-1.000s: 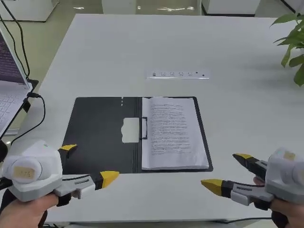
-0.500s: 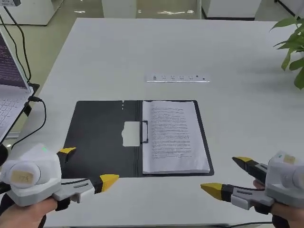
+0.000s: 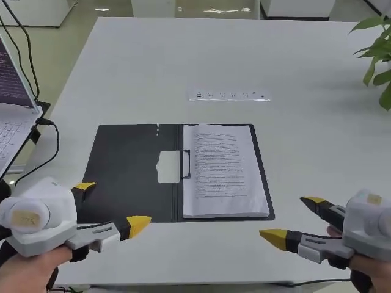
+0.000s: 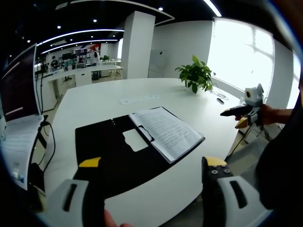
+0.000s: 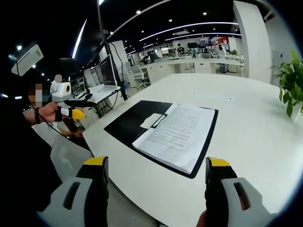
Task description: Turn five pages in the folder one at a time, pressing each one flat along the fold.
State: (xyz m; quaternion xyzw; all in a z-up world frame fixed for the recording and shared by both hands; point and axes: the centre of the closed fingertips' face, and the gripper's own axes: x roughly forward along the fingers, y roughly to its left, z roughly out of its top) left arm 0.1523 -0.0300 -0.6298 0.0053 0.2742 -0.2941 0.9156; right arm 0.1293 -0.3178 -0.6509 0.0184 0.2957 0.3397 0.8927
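Left gripper [image 3: 112,206] hangs at the near-left edge of the table [image 3: 201,55], jaws spread wide and nothing between them. One yellow tip sits by the folder's near-left corner, the other points in along the table's front edge. How high it rides over the surface, I can't tell.

Over on the other side, the right gripper [image 3: 292,218] is in the same pose: jaws apart, empty, held off the folder's near-right corner and clear of it.

Between the two lies the folder [image 3: 134,171], open and flat in the middle of the table. Its left half is bare black cover. The right half carries a stack of printed pages [image 3: 223,171], lying flat with their edges squared up. A clip [image 3: 185,165] sits at the spine, with a pale patch just to its left on the cover.

Beyond the folder, a power strip [image 3: 227,95] is set into the tabletop. A laptop [image 3: 9,116] stands at the far left with a cable [image 3: 52,143] trailing from it. Plant [image 3: 376,55] leaves poke in at the far right.
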